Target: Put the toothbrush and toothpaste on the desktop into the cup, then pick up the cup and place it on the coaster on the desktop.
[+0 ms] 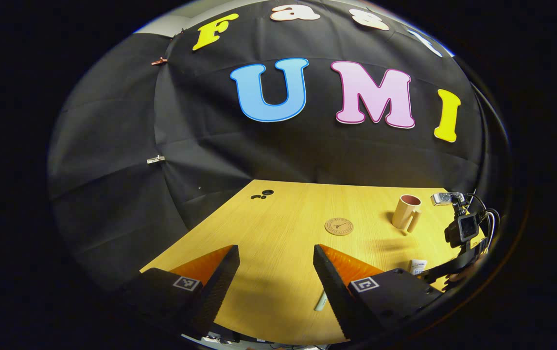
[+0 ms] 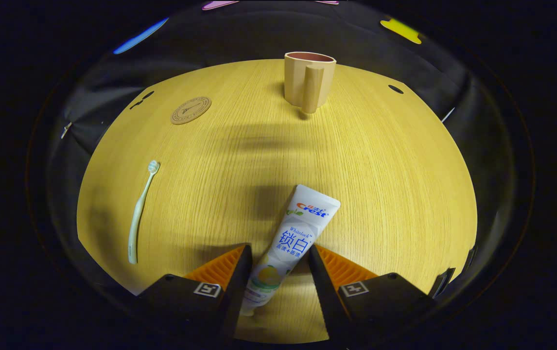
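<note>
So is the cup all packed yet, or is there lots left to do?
Nothing is packed yet. The cup stands apart from the coaster. The right gripper has open fingers around the toothpaste, which lies on the table. The toothbrush lies untouched. Both, then the cup move, remain.

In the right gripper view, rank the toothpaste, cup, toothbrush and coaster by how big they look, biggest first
1. toothpaste, though it lies nearest the camera
2. cup
3. toothbrush, long but thin, so unsure against the cup
4. coaster
</note>
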{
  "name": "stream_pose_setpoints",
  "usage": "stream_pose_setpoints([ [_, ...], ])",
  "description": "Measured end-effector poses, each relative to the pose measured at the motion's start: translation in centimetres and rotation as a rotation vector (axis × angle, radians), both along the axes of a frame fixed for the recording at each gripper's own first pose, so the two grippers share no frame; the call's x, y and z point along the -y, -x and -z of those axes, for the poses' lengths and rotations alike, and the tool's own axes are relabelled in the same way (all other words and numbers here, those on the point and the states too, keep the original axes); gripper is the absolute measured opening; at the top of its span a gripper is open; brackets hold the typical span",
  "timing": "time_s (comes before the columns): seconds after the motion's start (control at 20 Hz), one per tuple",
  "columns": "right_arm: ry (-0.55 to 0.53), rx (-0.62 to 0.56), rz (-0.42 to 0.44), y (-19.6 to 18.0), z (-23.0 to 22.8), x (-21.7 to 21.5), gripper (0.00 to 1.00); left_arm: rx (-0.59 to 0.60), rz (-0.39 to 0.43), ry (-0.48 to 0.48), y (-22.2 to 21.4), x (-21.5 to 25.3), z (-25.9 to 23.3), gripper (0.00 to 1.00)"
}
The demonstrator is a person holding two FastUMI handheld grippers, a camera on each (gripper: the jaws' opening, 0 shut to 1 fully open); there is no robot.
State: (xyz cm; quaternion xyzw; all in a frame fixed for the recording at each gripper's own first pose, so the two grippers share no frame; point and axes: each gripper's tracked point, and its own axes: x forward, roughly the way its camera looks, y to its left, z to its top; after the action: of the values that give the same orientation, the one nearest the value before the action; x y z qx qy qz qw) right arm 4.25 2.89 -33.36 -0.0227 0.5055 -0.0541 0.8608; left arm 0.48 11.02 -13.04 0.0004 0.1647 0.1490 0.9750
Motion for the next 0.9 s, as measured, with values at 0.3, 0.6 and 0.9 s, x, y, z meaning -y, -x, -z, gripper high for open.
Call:
stream_pose_setpoints([
  [0.3, -0.007, -0.032, -0.034, -0.2, -0.1, 0.2, 0.39, -0.015, 0.019, -0.005, 0.9, 0.6, 0.4, 0.97],
  [0.6, -0.05, -0.034, -0.109, -0.4, -0.5, 0.3, 0.29, -0.026, 0.048, -0.015, 1.1, 1.7, 0.7, 0.97],
  [0.9, -0.142, -0.024, -0.107, -0.2, -0.9, 1.0, 0.18, -0.036, 0.055, -0.004, 0.7, 2.0, 1.4, 0.99],
])
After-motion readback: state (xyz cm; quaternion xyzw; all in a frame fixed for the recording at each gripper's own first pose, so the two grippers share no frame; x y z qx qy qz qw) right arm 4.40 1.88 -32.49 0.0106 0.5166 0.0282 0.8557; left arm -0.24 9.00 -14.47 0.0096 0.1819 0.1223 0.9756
